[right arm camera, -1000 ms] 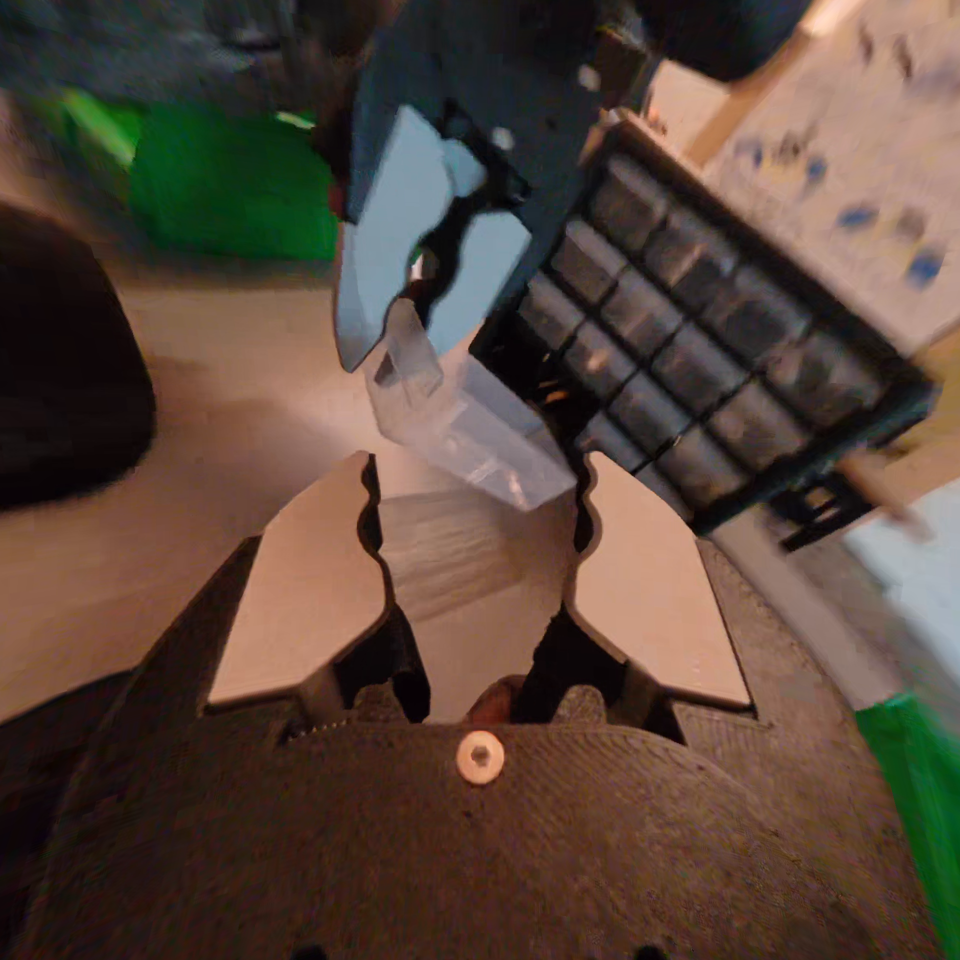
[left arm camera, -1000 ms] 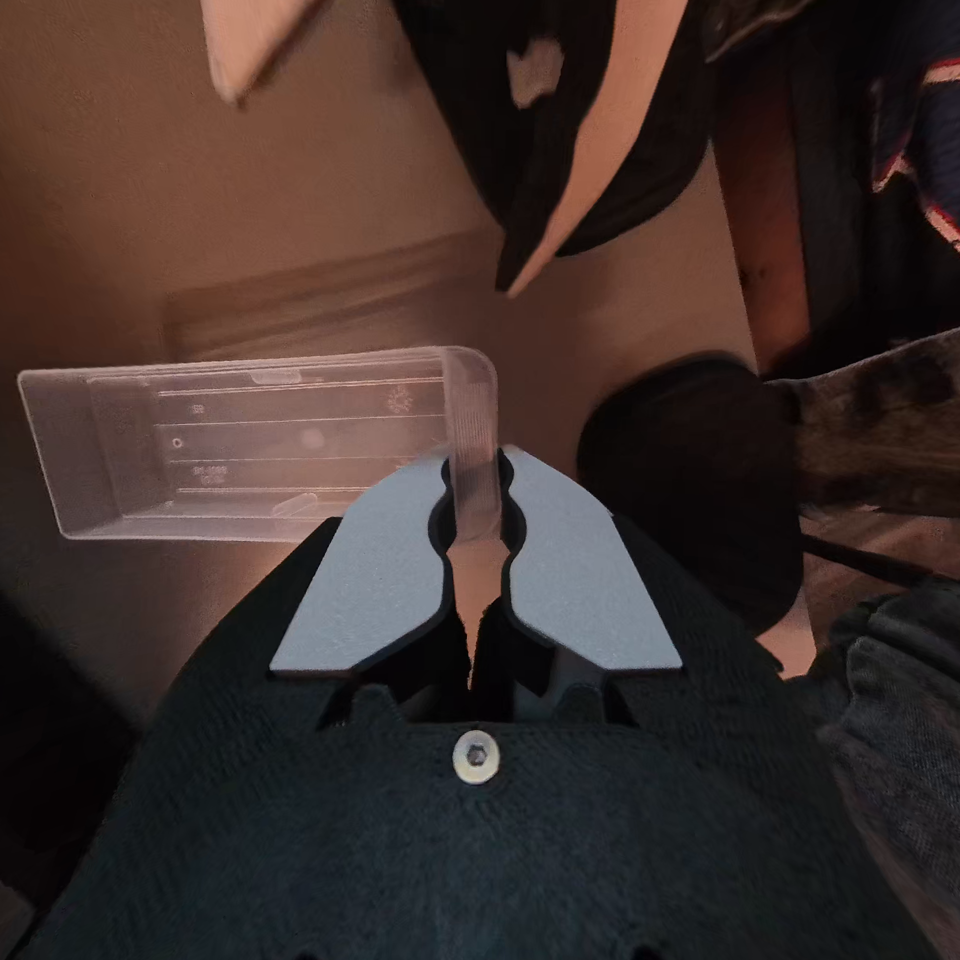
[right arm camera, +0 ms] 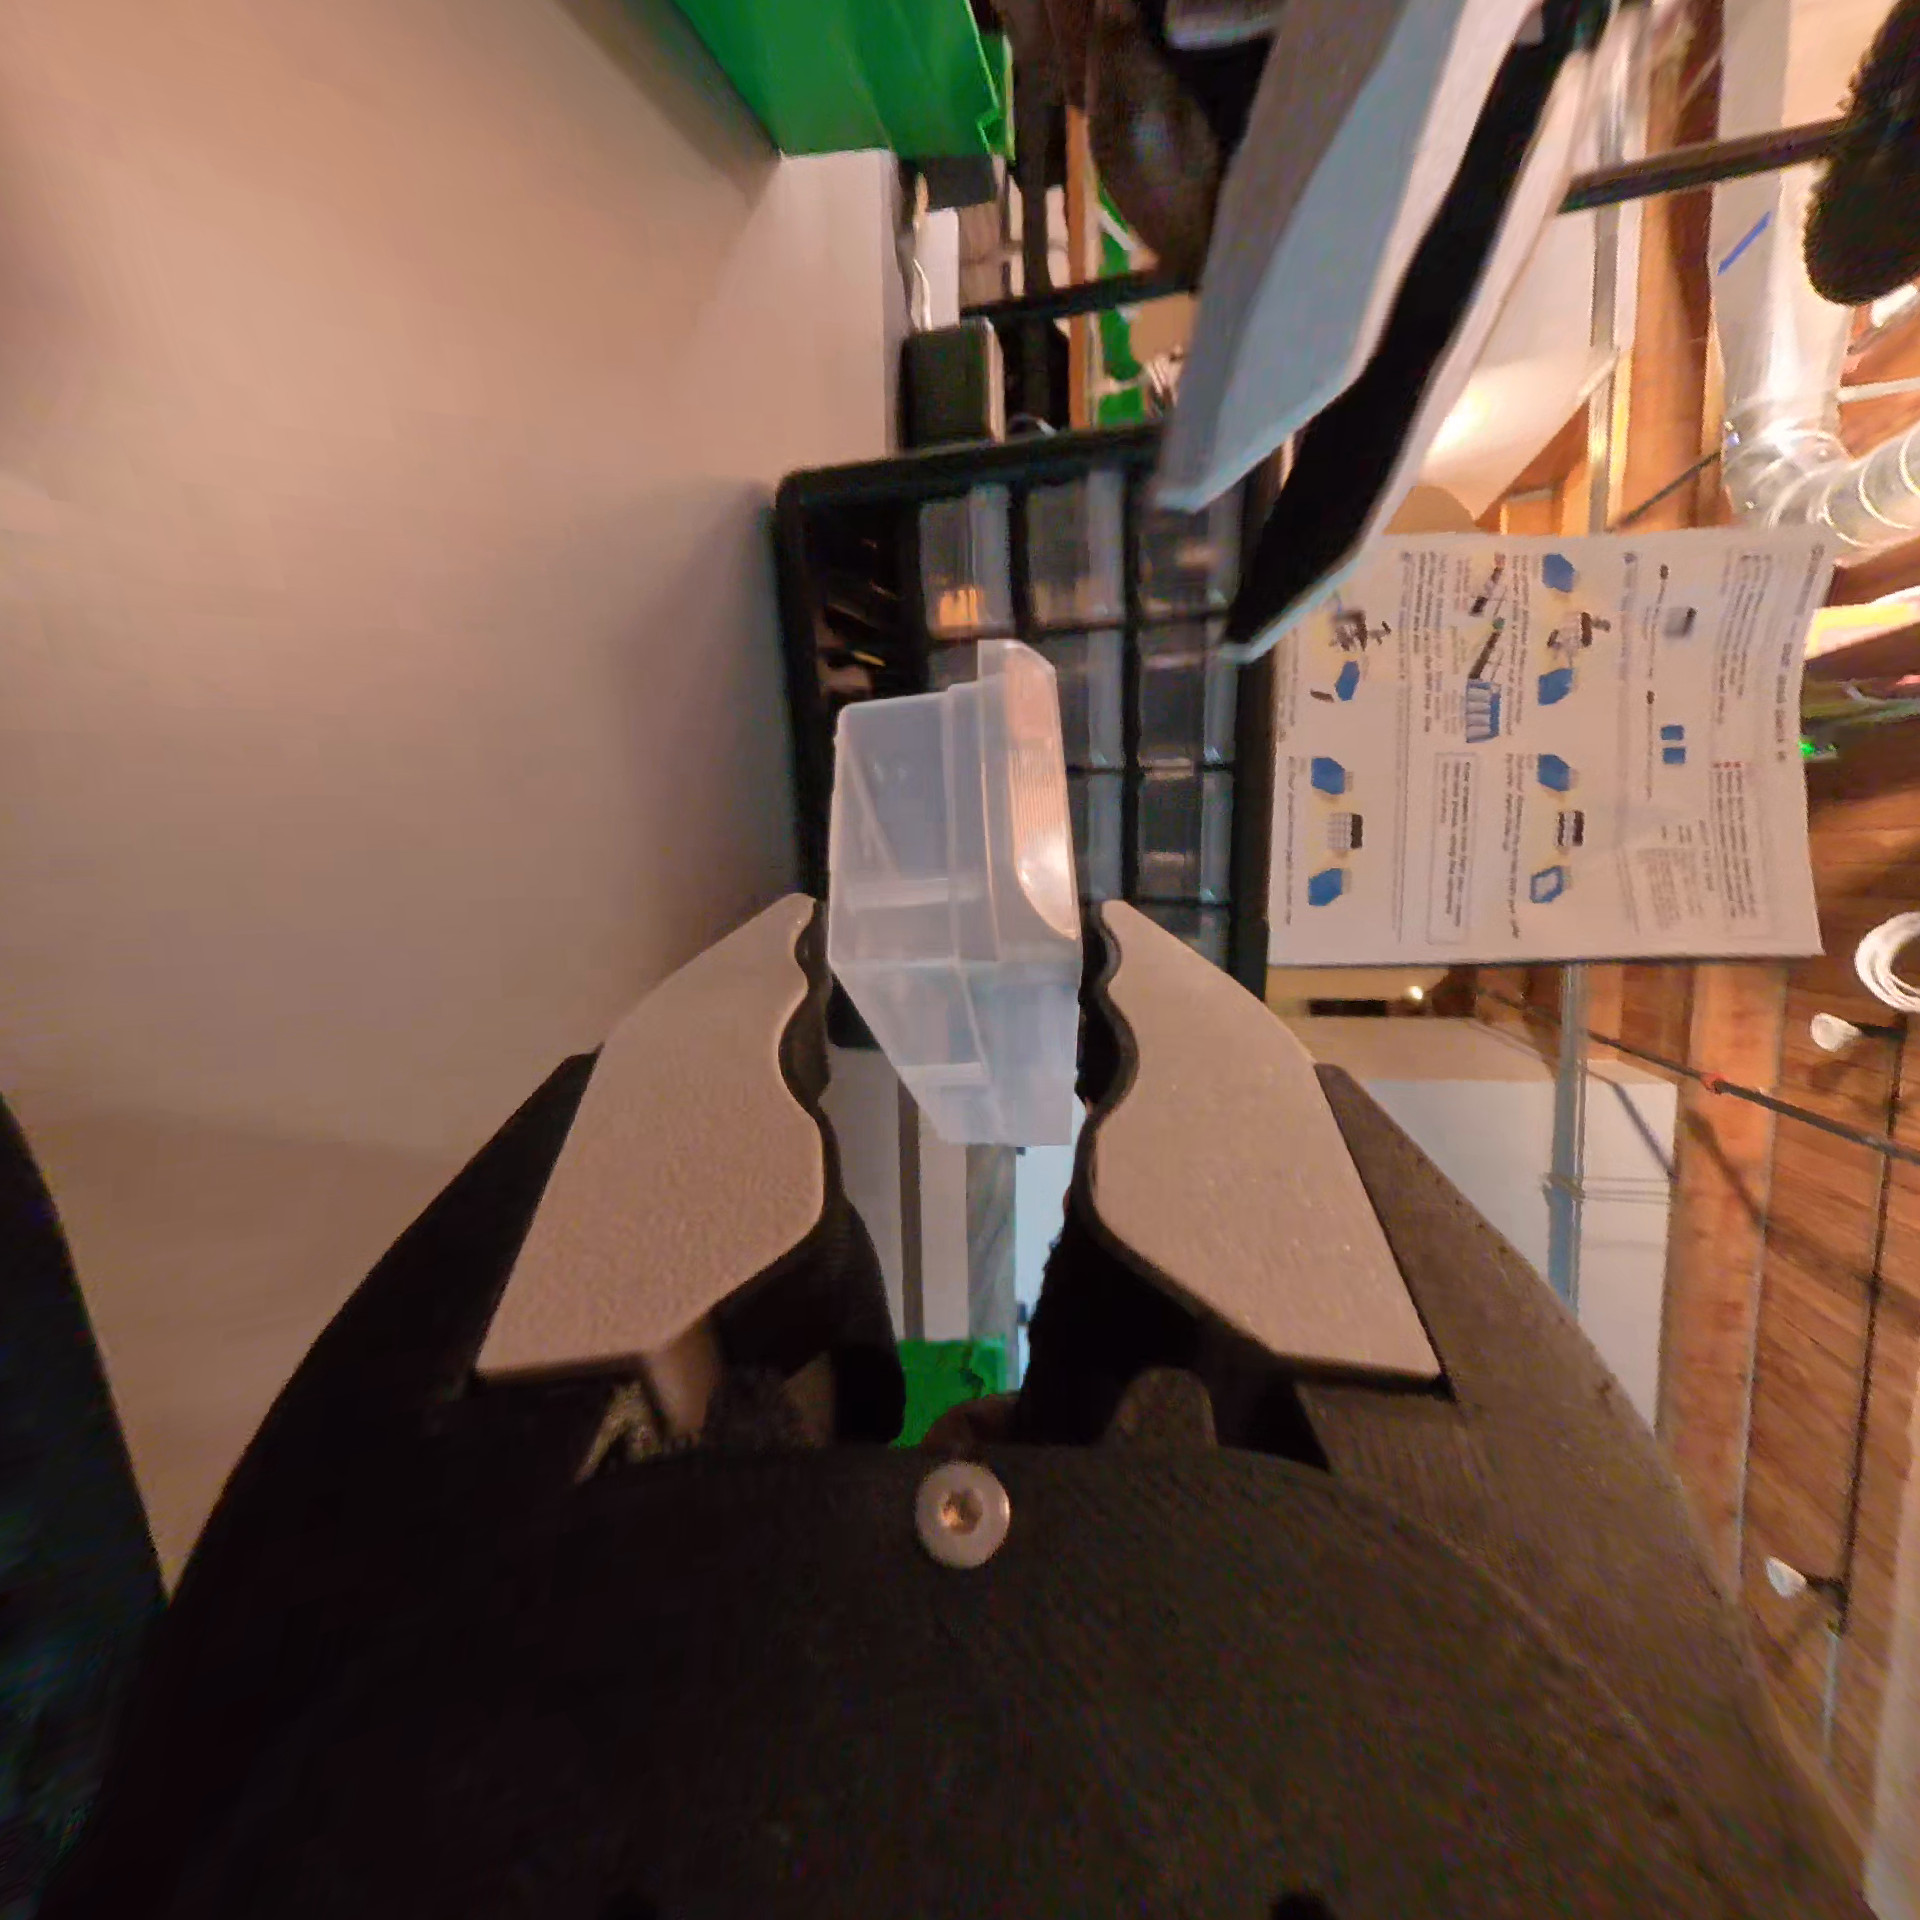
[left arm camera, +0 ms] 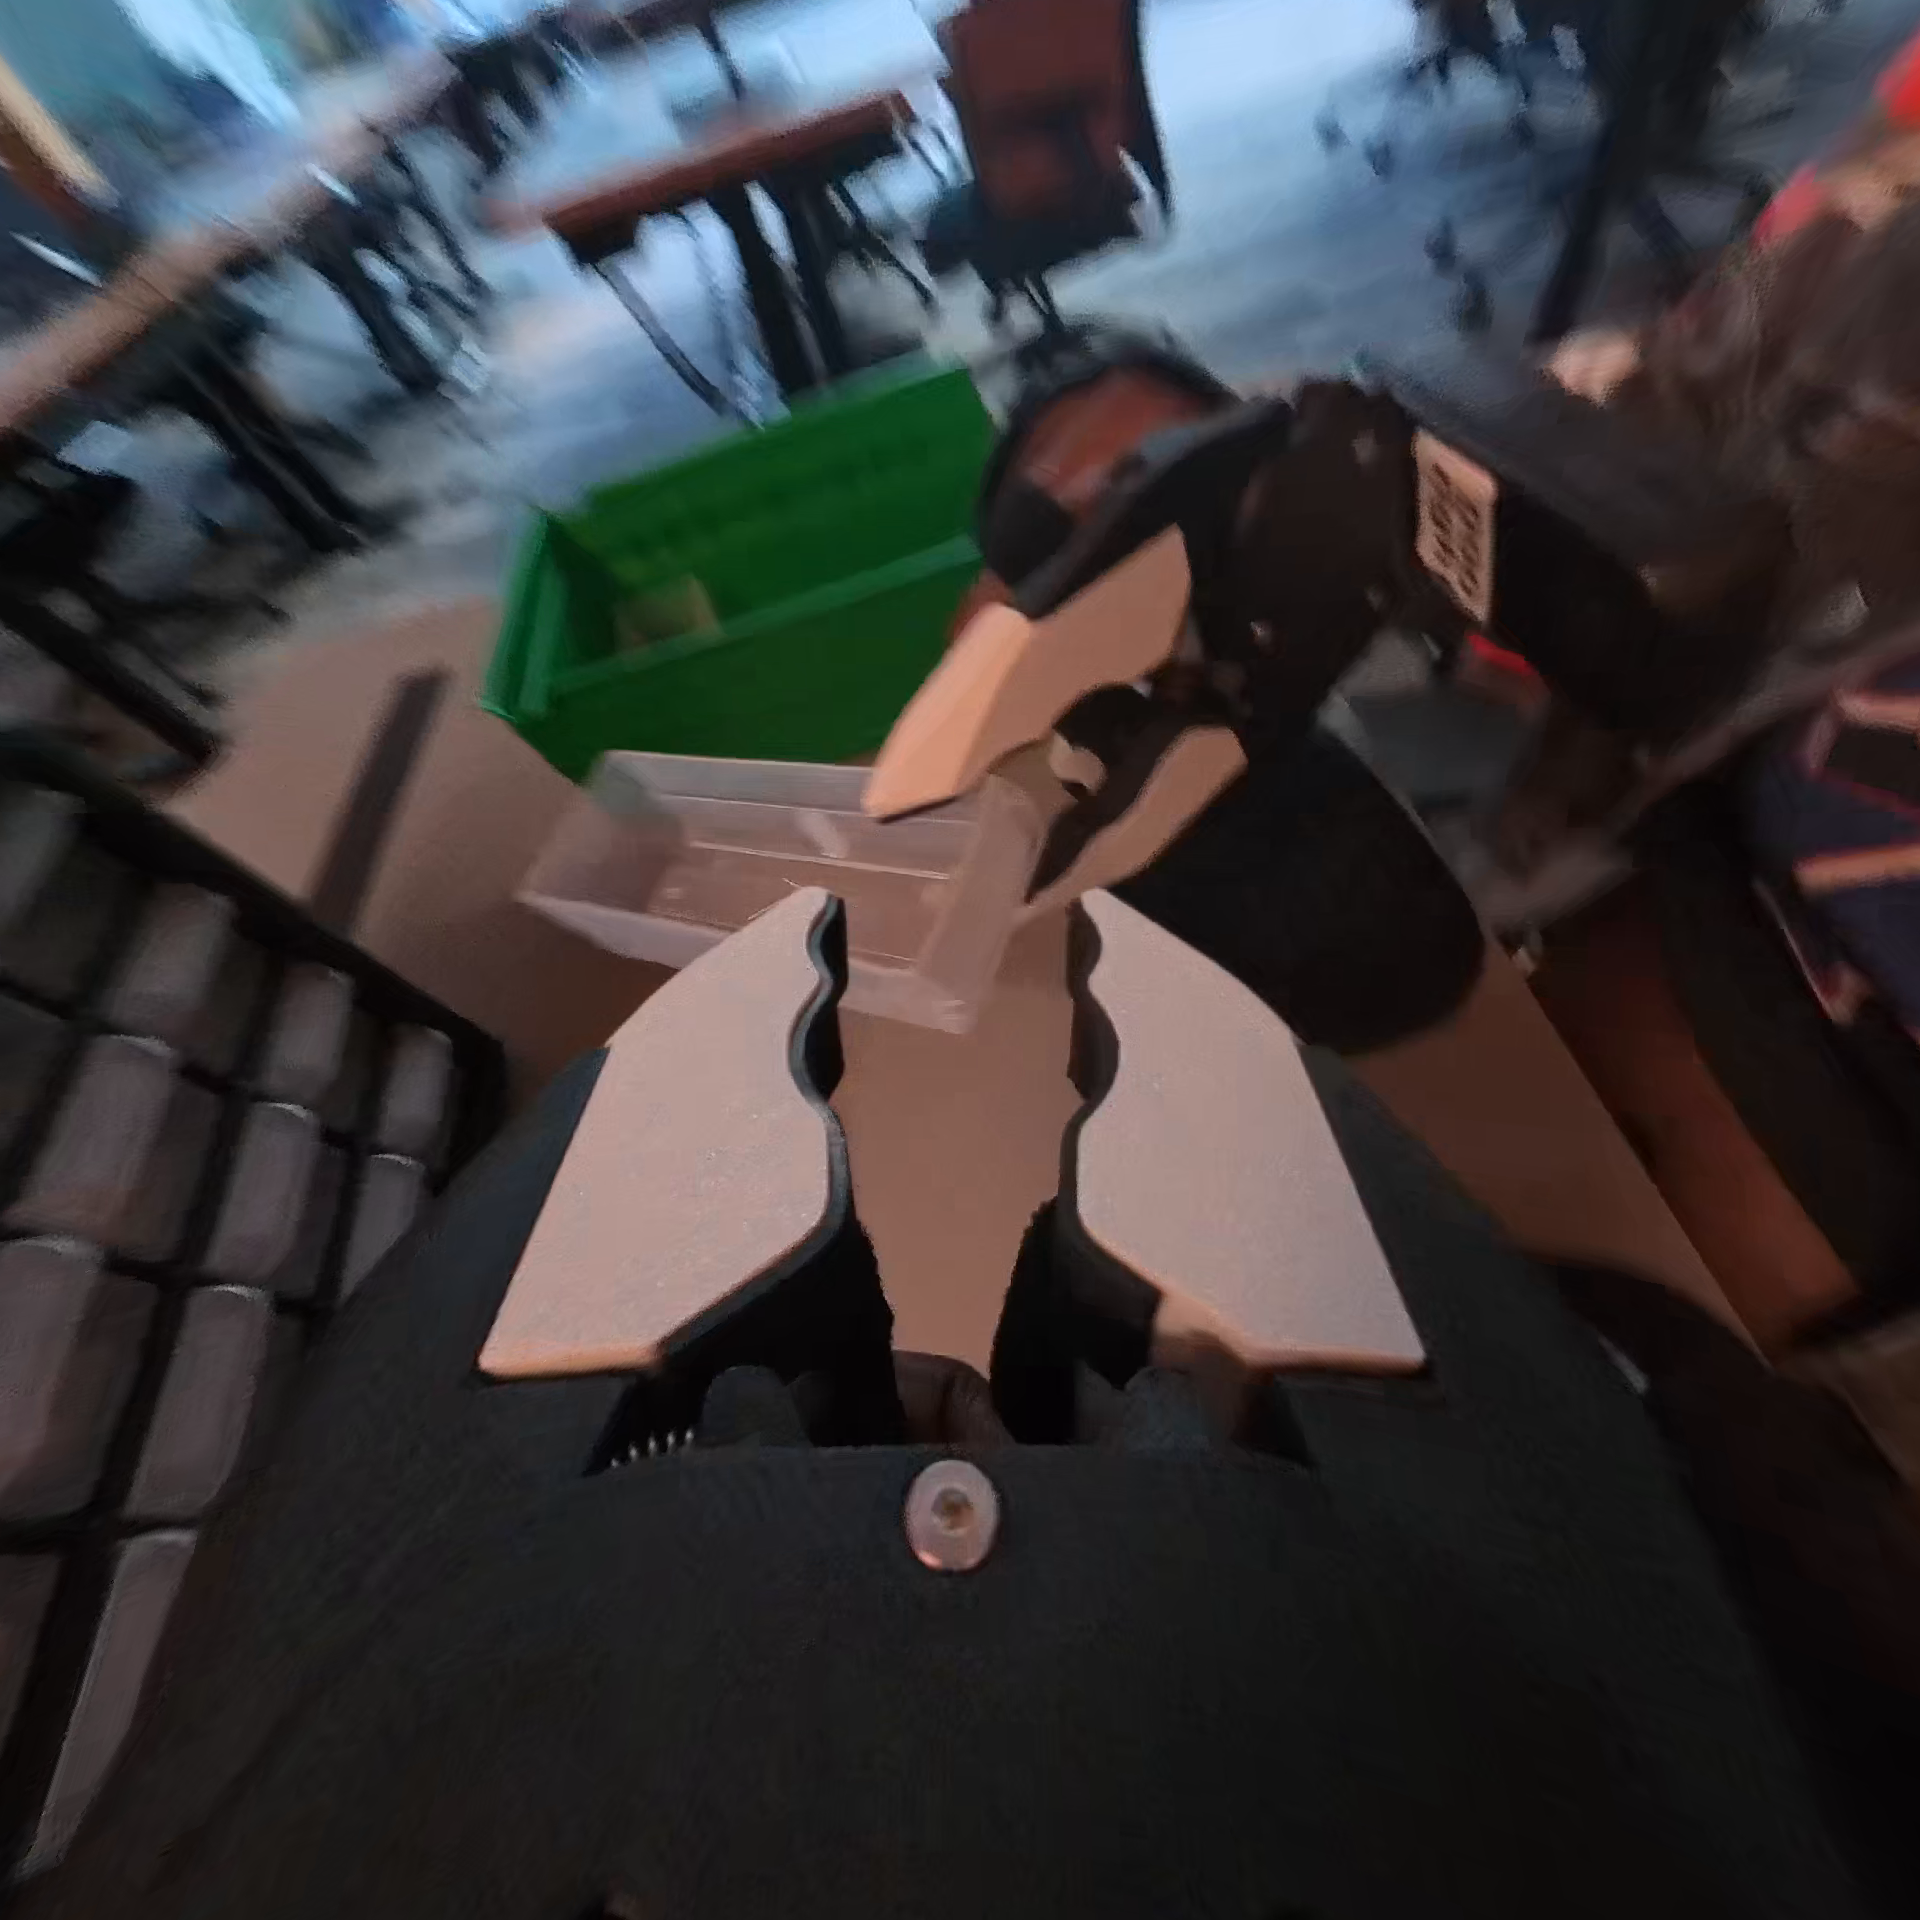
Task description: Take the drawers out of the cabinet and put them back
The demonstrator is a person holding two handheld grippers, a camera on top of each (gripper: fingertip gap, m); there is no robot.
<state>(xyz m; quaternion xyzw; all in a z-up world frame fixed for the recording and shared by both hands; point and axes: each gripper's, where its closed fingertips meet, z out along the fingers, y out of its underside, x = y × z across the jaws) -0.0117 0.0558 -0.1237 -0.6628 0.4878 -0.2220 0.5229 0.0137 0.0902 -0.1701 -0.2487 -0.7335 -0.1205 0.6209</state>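
**Clear drawer passing to my right gripper**

Left wrist view: my left gripper (left arm camera: 951, 935) is standing apart, holding nothing. Beyond it, my right gripper (left arm camera: 1023, 821) is pinching the clear drawer (left arm camera: 769, 862) over the table (left arm camera: 436, 831), the cabinet (left arm camera: 208, 1091) at left.

Right wrist view: my right gripper (right arm camera: 951, 935) is clamping the drawer (right arm camera: 951, 883), in front of the cabinet (right arm camera: 1039, 582).

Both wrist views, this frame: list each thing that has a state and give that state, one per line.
left gripper: open, holding nothing.
right gripper: shut on the clear drawer.
clear drawer: out of the cabinet, held in the air, looks empty.
cabinet: on the table, most drawers in, at least one slot open.
green bin: open-topped, contents unclear.
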